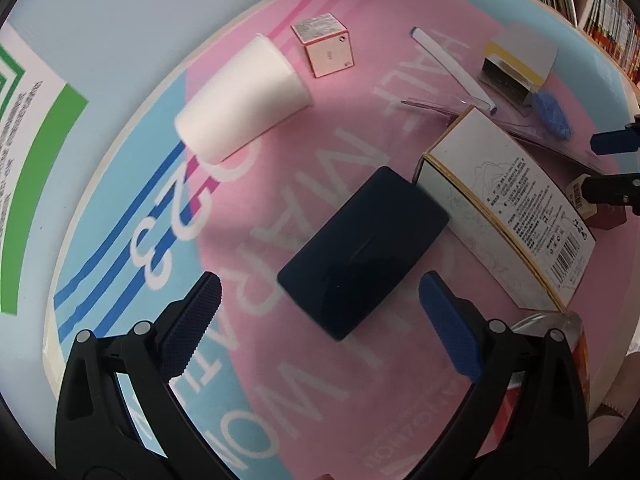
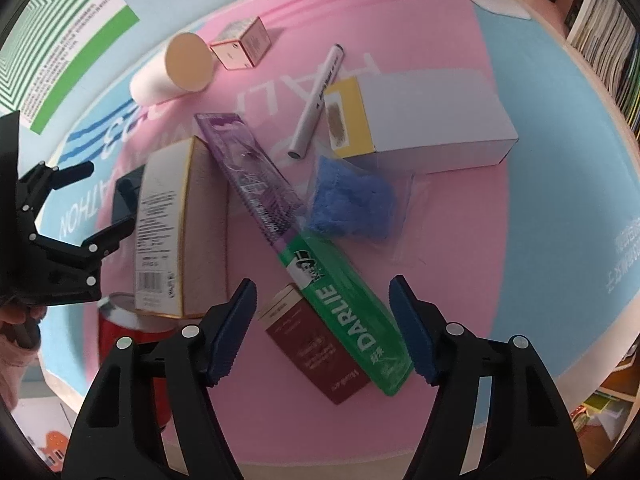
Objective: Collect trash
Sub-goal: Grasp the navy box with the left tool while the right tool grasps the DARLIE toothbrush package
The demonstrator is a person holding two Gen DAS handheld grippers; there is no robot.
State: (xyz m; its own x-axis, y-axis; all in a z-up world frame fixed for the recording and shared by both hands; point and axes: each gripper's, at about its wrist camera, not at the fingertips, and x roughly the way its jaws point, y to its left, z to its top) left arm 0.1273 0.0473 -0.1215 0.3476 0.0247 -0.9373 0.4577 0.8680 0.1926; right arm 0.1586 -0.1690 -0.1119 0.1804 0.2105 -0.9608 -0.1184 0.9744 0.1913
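My left gripper [image 1: 320, 312] is open just above a flat dark navy box [image 1: 362, 252] on the pink and blue mat [image 1: 360, 120]; the box's near end lies between the fingertips. A tipped white paper cup [image 1: 244, 100], a small pink cube box [image 1: 328, 44], a white pen [image 1: 452, 68] and a white gold-edged carton [image 1: 508, 208] lie around it. My right gripper [image 2: 322, 320] is open over a green and purple DARLIE toothbrush pack [image 2: 304, 240] that rests on a maroon box [image 2: 316, 344]. The left gripper [image 2: 96, 204] also shows open in the right wrist view.
A blue fluffy item in a clear bag [image 2: 352, 204], a white and yellow box [image 2: 420, 120] and a red can [image 2: 132, 332] sit on the mat. Bookshelves [image 2: 608, 40] stand at the far right. A green-striped poster [image 2: 60, 40] hangs on the wall.
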